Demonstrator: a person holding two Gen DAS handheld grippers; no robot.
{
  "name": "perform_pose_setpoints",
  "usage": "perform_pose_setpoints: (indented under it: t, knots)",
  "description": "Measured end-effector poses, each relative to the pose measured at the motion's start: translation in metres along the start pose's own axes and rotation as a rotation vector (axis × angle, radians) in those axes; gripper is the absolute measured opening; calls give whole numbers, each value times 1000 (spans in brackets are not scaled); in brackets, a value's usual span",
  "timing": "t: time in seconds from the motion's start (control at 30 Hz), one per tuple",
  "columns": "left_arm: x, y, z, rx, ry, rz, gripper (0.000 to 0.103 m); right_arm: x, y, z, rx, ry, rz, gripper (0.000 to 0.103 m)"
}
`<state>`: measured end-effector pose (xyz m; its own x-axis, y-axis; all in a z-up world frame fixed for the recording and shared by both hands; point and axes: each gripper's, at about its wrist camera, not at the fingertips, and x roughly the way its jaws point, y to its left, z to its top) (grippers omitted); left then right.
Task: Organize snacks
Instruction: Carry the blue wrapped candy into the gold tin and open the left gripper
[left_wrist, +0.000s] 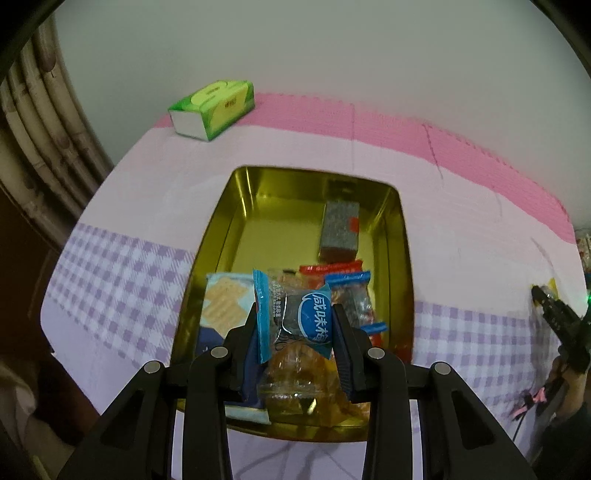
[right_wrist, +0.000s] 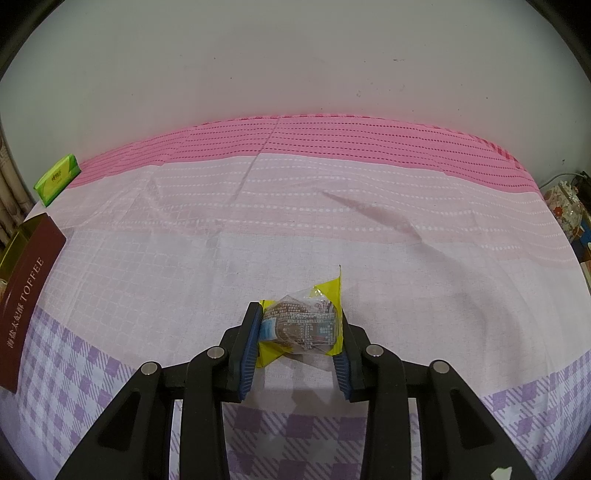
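Left gripper (left_wrist: 295, 325) pinching a blue-wrapped snack (left_wrist: 295, 317) across its middle, held above the near end of the gold tin (left_wrist: 218, 236). Right gripper (right_wrist: 297, 332) closed on a yellow-edged snack packet (right_wrist: 301, 325), low over the desk (right_wrist: 332, 229); whether the packet is touching the cloth cannot be told.

Handling, as judged: both packets light, film wrappers crinkly and slick, contents likely small and somewhat crushable. Grip across the filled middle is best; the flat sealed ends would fold or slip.

Tin contents: one cracker packet (left_wrist: 225, 302) at near left, one clear-wrapped orange snack (left_wrist: 295, 373) under the held one, one grey block-shaped packet (left_wrist: 340, 229) further back, plus red- and blue-ended wrappers (left_wrist: 351, 291) at near right, overlapping, number uncertain.

Elsewhere: one green tissue pack (left_wrist: 212, 109) at the far left of the desk. The right wrist view shows one maroon panel lettered TOFFEE (right_wrist: 29, 295) at left; whether it is the tin's side or a lid cannot be told.
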<state>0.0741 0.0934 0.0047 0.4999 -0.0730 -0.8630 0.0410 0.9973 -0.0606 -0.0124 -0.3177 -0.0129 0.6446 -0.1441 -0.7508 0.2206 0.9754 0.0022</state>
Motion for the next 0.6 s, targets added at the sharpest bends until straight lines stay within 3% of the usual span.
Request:
perform_pose_setpoints:
  t: [0.6]
  knots:
    - [32,-29,-6,134,51,7,36,0,0,0,-2,0,1,33]
